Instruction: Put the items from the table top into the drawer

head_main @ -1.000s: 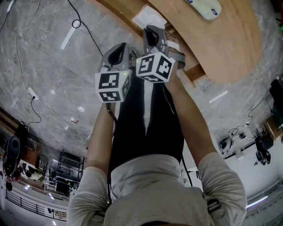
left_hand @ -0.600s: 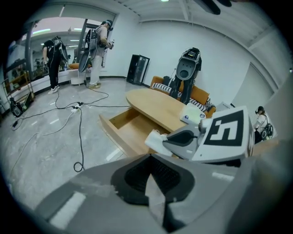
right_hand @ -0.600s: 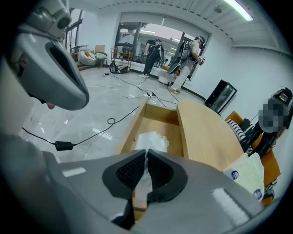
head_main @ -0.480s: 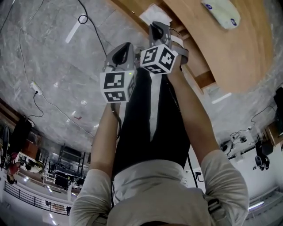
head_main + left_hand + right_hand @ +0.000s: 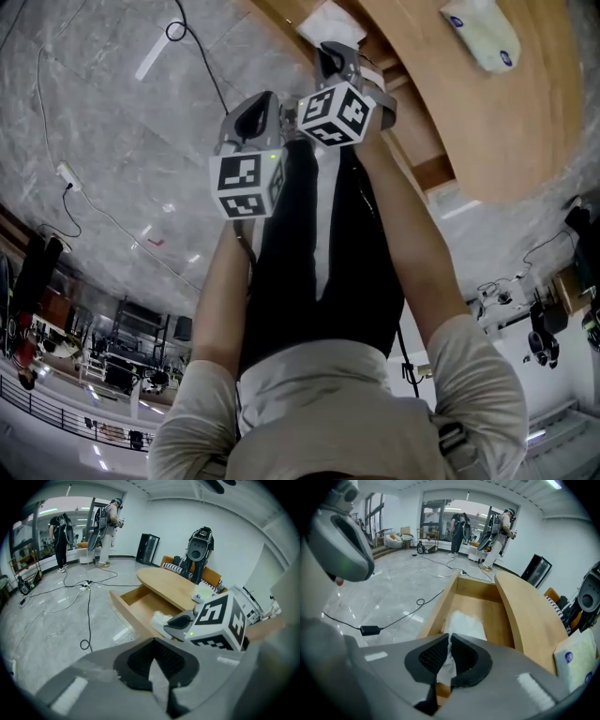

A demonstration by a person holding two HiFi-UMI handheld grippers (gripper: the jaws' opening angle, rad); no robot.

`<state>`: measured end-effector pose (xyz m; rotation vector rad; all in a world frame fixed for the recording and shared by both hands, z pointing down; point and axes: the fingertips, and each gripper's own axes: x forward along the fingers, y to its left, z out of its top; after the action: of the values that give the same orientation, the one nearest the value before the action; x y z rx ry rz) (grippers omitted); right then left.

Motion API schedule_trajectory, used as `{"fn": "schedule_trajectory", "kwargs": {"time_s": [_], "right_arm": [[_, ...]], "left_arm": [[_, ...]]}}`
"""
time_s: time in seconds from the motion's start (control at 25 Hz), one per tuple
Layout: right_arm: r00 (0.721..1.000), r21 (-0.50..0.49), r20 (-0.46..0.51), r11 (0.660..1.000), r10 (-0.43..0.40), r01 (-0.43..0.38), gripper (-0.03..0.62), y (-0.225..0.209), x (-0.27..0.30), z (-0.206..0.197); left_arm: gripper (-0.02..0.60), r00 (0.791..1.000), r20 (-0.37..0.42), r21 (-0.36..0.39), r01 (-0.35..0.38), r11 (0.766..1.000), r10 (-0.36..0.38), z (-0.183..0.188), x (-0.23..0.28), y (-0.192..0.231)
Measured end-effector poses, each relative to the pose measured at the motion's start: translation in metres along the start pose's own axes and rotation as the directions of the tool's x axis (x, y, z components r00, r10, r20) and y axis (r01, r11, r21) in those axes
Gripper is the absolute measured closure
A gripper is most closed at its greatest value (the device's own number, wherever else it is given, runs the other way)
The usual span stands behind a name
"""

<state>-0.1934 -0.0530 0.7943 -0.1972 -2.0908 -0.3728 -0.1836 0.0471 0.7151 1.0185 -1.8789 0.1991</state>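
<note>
My right gripper (image 5: 449,639) is shut on a white plastic packet (image 5: 464,623), which hangs down into the open wooden drawer (image 5: 436,609). In the head view the right gripper (image 5: 333,56) reaches over the drawer's near corner, with the packet (image 5: 328,23) just past its jaws. The left gripper (image 5: 255,111) hovers beside it on the left, over the floor. Its jaws (image 5: 151,641) are shut with nothing between them. From the left gripper view the drawer (image 5: 140,604) stands pulled out from under the table. A second white packet (image 5: 483,33) with blue print lies on the table top (image 5: 469,112).
The drawer is bare wood apart from the held packet. Black cables (image 5: 202,66) trail over the grey marble floor left of the table. People (image 5: 497,527) stand far back in the room. A robot head (image 5: 199,550) and chairs stand behind the table.
Both grippers have sunk towards the drawer, the right one carrying the white packet lower over it. The jaws look unchanged.
</note>
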Motion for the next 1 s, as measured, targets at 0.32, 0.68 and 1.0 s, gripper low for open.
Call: {"fn": "schedule_trajectory", "kwargs": {"time_s": [0.32, 0.68, 1.0], "right_arm": [[0.995, 0.121, 0.049, 0.988, 0.086, -0.091, 0.508, 0.003, 0.001, 0.004], [0.99, 0.085, 0.084, 0.989, 0.113, -0.12, 0.404, 0.012, -0.027, 0.018], [0.978, 0.149, 0.193, 0.983, 0.074, -0.104, 0.451, -0.004, -0.122, 0.053]], "left_arm": [[0.561, 1.0, 0.002, 0.012, 0.003, 1.0, -0.003, -0.003, -0.008, -0.007], [0.561, 0.999, 0.037, -0.013, -0.023, 1.0, 0.024, 0.003, -0.033, -0.009], [0.561, 0.995, 0.094, -0.086, -0.03, 0.996, 0.038, 0.037, -0.089, -0.035]]}}
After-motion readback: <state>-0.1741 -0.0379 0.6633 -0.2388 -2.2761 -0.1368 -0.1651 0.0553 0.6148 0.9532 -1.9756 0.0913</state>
